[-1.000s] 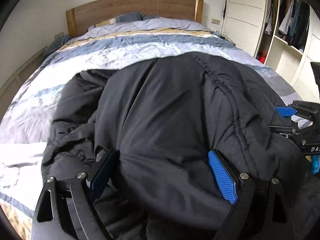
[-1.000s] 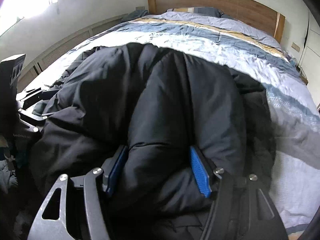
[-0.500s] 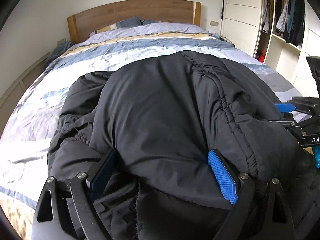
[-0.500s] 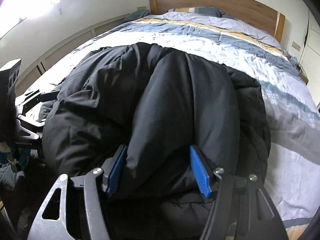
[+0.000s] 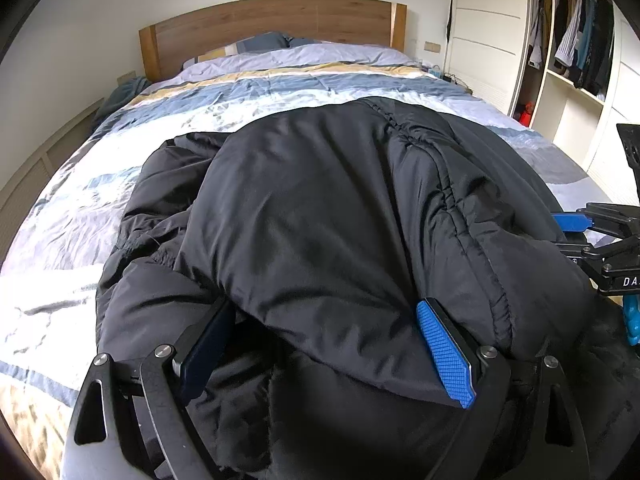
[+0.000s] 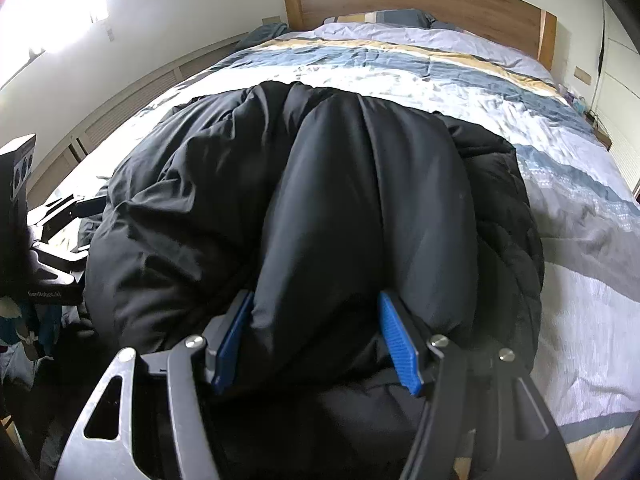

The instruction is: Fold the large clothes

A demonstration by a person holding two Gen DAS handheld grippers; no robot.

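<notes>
A large black puffy jacket lies bunched on the bed's near end; it also fills the right wrist view. My left gripper has its blue-padded jaws wide apart with a thick fold of the jacket between them. My right gripper holds another thick fold between its blue pads. The right gripper shows at the right edge of the left wrist view; the left gripper shows at the left edge of the right wrist view.
The bed has a striped blue, white and yellow duvet and a wooden headboard. An open wardrobe with hanging clothes stands at the right. A low wall panel runs along the left.
Both grippers have pulled back and up with the jacket. The jacket has slid toward the foot of the bed and more duvet shows behind it.
</notes>
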